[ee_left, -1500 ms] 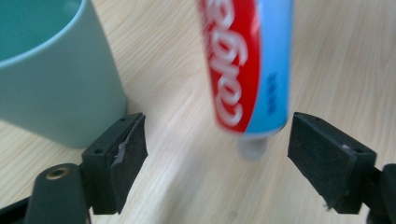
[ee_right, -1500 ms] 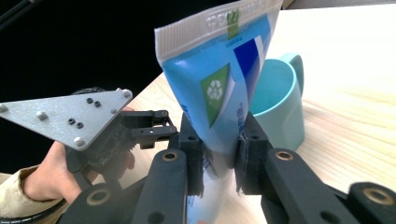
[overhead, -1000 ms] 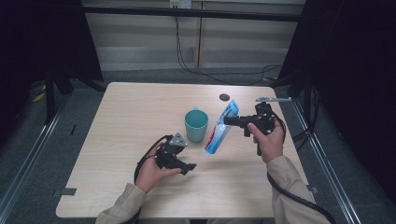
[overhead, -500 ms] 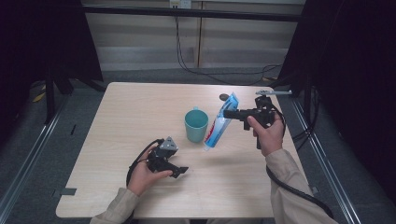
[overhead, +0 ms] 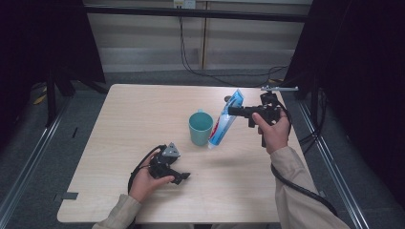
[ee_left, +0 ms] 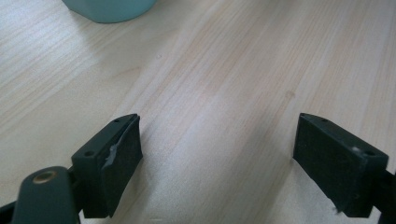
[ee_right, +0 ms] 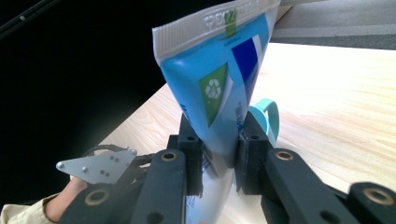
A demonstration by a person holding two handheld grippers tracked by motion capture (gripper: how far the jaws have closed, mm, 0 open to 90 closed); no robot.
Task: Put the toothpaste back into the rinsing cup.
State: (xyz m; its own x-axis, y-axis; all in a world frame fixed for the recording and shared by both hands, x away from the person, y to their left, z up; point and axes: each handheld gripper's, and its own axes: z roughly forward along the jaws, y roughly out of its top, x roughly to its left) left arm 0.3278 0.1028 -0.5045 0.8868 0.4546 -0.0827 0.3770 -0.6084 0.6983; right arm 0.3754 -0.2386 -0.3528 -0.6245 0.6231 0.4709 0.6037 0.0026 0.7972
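A blue-and-white toothpaste tube (overhead: 224, 121) hangs tilted, crimped end up, with my right gripper (overhead: 235, 111) shut on its upper part. In the right gripper view both pads pinch the tube (ee_right: 219, 79) at my right gripper (ee_right: 220, 133). Its lower end comes down just right of the teal cup (overhead: 200, 128); I cannot tell whether it touches the table. My left gripper (overhead: 180, 177) lies low over the table's near left part, open with only bare wood in my left gripper (ee_left: 219, 128). The cup's base (ee_left: 109, 8) shows at the far left.
The light wooden table (overhead: 143, 109) carries the cup near its middle. Dark curtains and metal floor rails (overhead: 28, 167) flank it. Black cables trail from both grippers, one off the right edge (overhead: 296, 186). The cup's handle (ee_right: 270, 114) shows behind the tube.
My left hand has drawn back toward the near edge and sunk closer to the tabletop, jaws still open. The right gripper and tube have shifted only slightly.
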